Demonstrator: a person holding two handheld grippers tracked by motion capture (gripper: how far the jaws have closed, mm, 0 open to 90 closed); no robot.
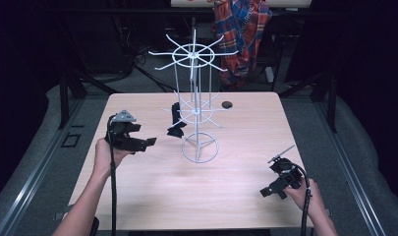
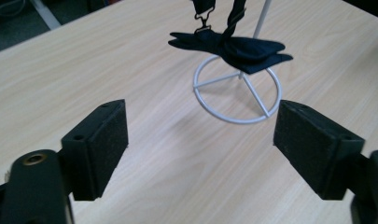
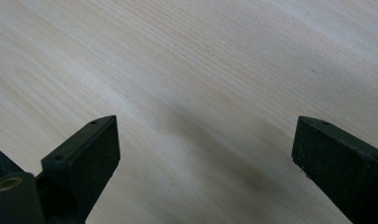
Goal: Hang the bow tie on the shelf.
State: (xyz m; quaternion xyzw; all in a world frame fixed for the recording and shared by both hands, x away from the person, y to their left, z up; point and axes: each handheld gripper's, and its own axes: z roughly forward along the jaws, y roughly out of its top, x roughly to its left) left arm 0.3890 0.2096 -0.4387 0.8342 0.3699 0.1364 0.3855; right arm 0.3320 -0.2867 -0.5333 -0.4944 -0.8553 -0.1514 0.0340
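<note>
Your left gripper [image 2: 200,144] has its jaws spread wide and empty, aimed at the dark navy fabric bow tie [image 2: 231,46] that hangs by a small metal clasp from the lower tier of the white wire carousel rack [image 1: 199,105]. The bow tie hangs just above the rack's ring base, its long axis roughly level, across your left gripper view. Your right gripper [image 1: 275,189], jaws also wide apart, hovers over bare pale wooden bench [image 3: 186,70]. No readable writing shows.
</note>
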